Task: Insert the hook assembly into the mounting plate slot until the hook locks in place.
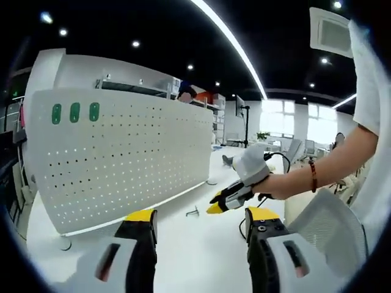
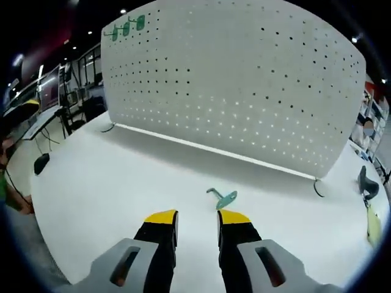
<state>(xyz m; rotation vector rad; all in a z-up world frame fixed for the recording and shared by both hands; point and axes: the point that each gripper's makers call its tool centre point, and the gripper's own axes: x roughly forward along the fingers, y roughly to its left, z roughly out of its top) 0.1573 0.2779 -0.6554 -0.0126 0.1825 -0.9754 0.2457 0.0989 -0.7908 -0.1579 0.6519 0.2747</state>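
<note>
Right gripper (image 2: 197,218) hangs low over the white table (image 2: 110,201), yellow-tipped jaws parted, nothing between them. Just ahead of the tips lies the teal hook (image 2: 222,198), flat on the table, apart from both jaws. Beyond stands the white pegboard (image 2: 244,79), three green hooks (image 2: 126,27) up in its corner. Left gripper (image 1: 201,215) sits wide open and empty; a small hook-like piece (image 1: 193,212) beyond, too blurry to name for certain.
</note>
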